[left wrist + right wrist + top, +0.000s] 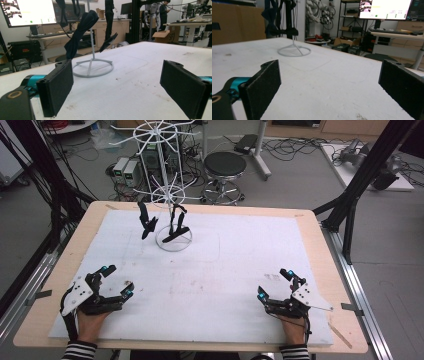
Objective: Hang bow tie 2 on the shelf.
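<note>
Dark cloths (149, 223): hanging on the white rack (173, 240), far side of the desk (45, 310), well apart from you.
Left gripper (114, 279): released, jaws spread.
Right gripper (274, 283): released too.
Risk: tug sideways and you'll probably tip the light rack.

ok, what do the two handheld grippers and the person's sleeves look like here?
Both are black frames with teal accents near the fingers. The left gripper and the right gripper each carry a pale grey three-cornered plate on top, and a black cable trails back along each wrist. The fingers are flat rectangular paddles faced with dark, rough-textured padding. The sleeves are striped black and white.
</note>
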Demonstrator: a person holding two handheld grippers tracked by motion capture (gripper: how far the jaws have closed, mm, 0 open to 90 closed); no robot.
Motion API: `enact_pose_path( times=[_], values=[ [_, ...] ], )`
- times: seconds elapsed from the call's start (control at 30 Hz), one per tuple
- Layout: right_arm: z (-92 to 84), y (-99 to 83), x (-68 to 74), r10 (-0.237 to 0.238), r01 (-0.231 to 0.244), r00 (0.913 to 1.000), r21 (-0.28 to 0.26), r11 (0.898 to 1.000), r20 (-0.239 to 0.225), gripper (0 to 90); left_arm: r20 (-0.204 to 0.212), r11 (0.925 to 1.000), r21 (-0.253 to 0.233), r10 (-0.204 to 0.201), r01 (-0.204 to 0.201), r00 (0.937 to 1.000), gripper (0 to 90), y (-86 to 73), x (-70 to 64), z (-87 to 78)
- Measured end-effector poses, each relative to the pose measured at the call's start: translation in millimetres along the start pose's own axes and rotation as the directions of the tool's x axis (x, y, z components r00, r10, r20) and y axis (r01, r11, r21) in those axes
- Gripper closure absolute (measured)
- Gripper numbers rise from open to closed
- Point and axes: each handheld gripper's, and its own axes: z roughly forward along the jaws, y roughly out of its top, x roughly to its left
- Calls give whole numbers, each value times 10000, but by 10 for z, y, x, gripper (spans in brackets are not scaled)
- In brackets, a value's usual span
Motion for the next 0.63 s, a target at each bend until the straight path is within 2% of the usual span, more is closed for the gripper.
enact_pose_path(
  times=[0.07,0.13,0.2,0.27,0.4,0.63],
  values=[
    [-5,-13,-4,35,-37,9999,-193,9998,-131,34,-51,10000,-54,-32,32,10000,120,-5,-2,-3],
    [-6,-38,7,-20,17,9999,-172,9998,-136,34,-59,9999,-87,-106,105,9999,120,-7,2,-6],
    [-6,-58,8,140,-145,9996,-178,9997,-248,34,-49,9999,-95,-110,109,9999,120,-8,2,-6],
    [-16,-52,7,15,-20,9998,-321,9995,-174,34,-33,9999,-80,-148,148,9999,120,-10,5,-6],
    [-15,-72,16,-5,-3,9996,-280,9996,-286,32,-51,9995,-88,-318,317,9995,120,-14,22,-8],
    [-40,-85,9,138,-140,9999,-532,9985,-45,32,-76,9995,-121,-290,289,9996,120,-15,22,-14]
  ],
)
